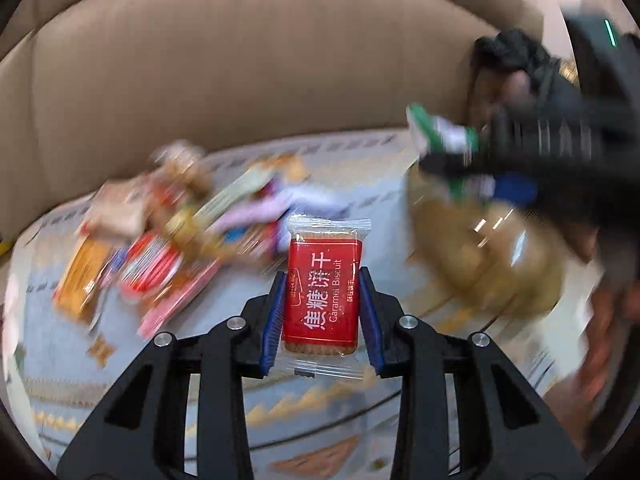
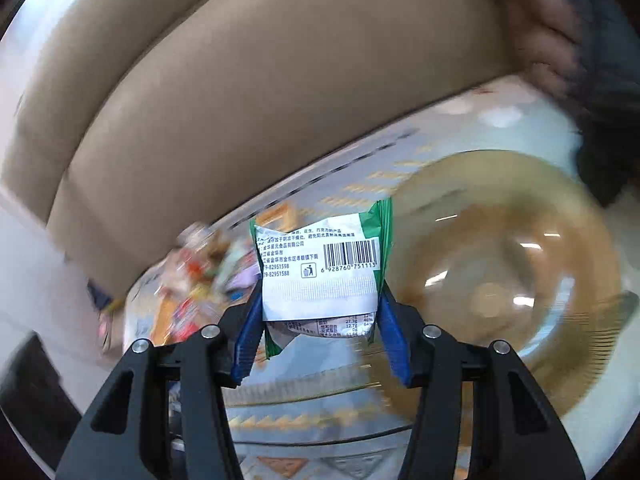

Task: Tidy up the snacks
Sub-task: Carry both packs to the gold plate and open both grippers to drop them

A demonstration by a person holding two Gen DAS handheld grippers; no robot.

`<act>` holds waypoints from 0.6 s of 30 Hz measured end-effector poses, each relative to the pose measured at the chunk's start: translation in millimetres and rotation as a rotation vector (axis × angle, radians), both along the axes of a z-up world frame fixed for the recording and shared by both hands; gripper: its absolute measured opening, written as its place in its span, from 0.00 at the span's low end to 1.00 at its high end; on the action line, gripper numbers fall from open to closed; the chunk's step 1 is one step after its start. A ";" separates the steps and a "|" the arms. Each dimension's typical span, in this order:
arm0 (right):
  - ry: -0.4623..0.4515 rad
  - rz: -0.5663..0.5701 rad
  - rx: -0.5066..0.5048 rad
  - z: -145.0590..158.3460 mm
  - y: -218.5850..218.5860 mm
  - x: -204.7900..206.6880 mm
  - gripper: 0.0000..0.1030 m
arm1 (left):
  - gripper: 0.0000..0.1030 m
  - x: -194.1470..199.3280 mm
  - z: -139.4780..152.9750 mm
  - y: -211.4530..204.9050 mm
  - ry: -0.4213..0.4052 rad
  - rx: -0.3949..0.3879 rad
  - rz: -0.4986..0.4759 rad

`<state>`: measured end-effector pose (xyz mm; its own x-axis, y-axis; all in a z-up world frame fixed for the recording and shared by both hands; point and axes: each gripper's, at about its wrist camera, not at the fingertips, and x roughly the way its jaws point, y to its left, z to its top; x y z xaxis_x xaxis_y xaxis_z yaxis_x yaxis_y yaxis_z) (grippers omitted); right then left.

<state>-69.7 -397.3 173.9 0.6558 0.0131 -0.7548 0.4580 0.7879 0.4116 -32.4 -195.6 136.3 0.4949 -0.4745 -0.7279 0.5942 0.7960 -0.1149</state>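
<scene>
The left tongs [image 1: 322,312] are closed on a red biscuit packet [image 1: 322,300], and the right tongs [image 2: 318,320] are closed on a green and white snack packet [image 2: 320,268]. Below both lies a patterned cloth [image 1: 352,200] next to a tan sofa [image 1: 240,72]. A blurry pile of snacks [image 1: 160,240] sits ahead and left of the left tongs, and a brown glass bowl [image 2: 508,280] sits just right of the right tongs.

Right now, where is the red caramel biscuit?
The caramel biscuit packet is pinched in the left gripper, held above the patterned cloth, with the snack pile to its left and the amber glass bowl to its right.
</scene>
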 end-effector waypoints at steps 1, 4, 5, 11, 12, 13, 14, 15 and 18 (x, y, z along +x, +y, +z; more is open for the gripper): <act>0.013 -0.043 -0.006 -3.1 -14.7 -8.6 0.50 | 0.33 3.1 6.8 -12.6 0.005 -0.020 -0.011; 0.033 -0.128 0.015 -15.7 -42.2 -24.1 0.55 | 0.33 2.5 19.7 -55.6 0.005 -0.050 -0.074; 0.048 -0.171 0.015 -21.6 -52.8 -29.1 0.63 | 0.33 -0.2 20.7 -70.8 0.006 -0.058 -0.097; 0.094 -0.283 0.037 -54.0 -76.0 -29.5 0.95 | 0.97 -10.0 -13.2 -140.8 -0.026 0.139 -0.149; 0.097 -0.291 0.047 -56.5 -77.3 -29.3 0.95 | 0.97 -12.0 -17.4 -143.3 -0.046 0.167 -0.143; 0.087 -0.294 0.052 -57.5 -76.5 -28.2 0.95 | 0.97 -13.1 -22.1 -142.6 -0.046 0.172 -0.154; 0.077 -0.296 0.046 -57.4 -74.0 -26.0 0.95 | 0.97 -11.6 -23.1 -141.2 -0.034 0.169 -0.160; 0.072 -0.296 0.032 -55.2 -72.7 -25.9 0.95 | 0.97 -9.2 -25.5 -138.0 -0.016 0.164 -0.162; 0.026 -0.291 -0.001 -50.3 -64.9 -20.5 0.95 | 0.97 5.3 -26.9 -120.5 0.012 0.169 -0.118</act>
<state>-90.1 -462.2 123.5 0.6121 -0.1737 -0.7715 0.6756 0.6220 0.3959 -27.1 -316.1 109.4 0.4342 -0.3991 -0.8076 0.6841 0.7294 0.0073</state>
